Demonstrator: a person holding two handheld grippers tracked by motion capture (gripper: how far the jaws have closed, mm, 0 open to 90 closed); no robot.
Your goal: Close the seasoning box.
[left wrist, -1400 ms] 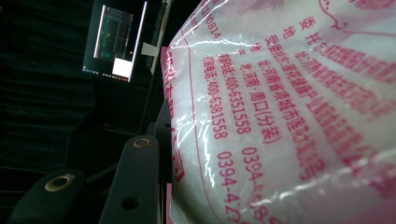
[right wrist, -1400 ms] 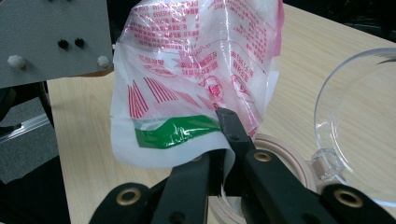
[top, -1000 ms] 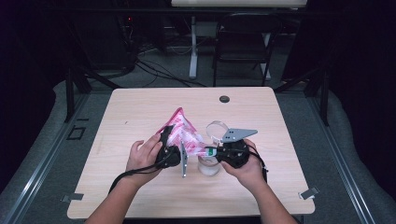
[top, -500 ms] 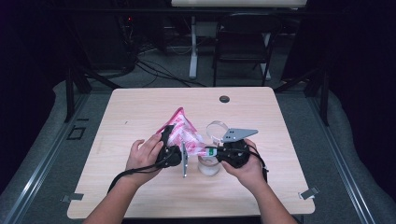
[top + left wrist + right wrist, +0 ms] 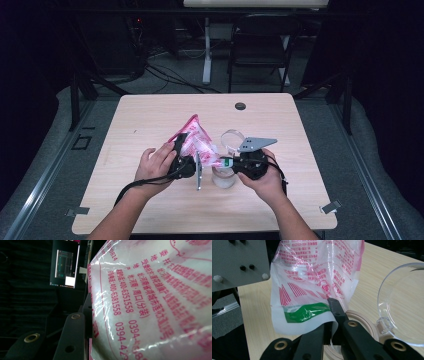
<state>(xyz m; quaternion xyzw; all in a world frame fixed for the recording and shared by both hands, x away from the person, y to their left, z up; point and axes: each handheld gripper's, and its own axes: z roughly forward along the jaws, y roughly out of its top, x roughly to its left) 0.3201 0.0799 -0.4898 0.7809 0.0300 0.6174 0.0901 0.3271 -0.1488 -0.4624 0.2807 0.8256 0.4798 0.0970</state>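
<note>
We judge the step in hand to be pouring: the pink-printed plastic bag (image 5: 196,142) sits at the centre of the high view, tilted above a clear jar (image 5: 223,176) that stands on the tabletop (image 5: 150,115). Our left tool (image 5: 186,156) is clamped around the bag's filled body; in the left gripper view the crinkly film (image 5: 150,305) bulges against the jaw, packed with a white, fine-grained content. Our right tool (image 5: 329,315) is clenched on the bag's lower corner, where a green band crosses the glossy film, right over the jar's pale, round rim (image 5: 364,320). The jar's transparent hinged lid (image 5: 404,302) stands open at the right of the right gripper view. Next, we think, the corner must stay over the mouth while the bag tips further; whether the corner is already cut we cannot tell.
</note>
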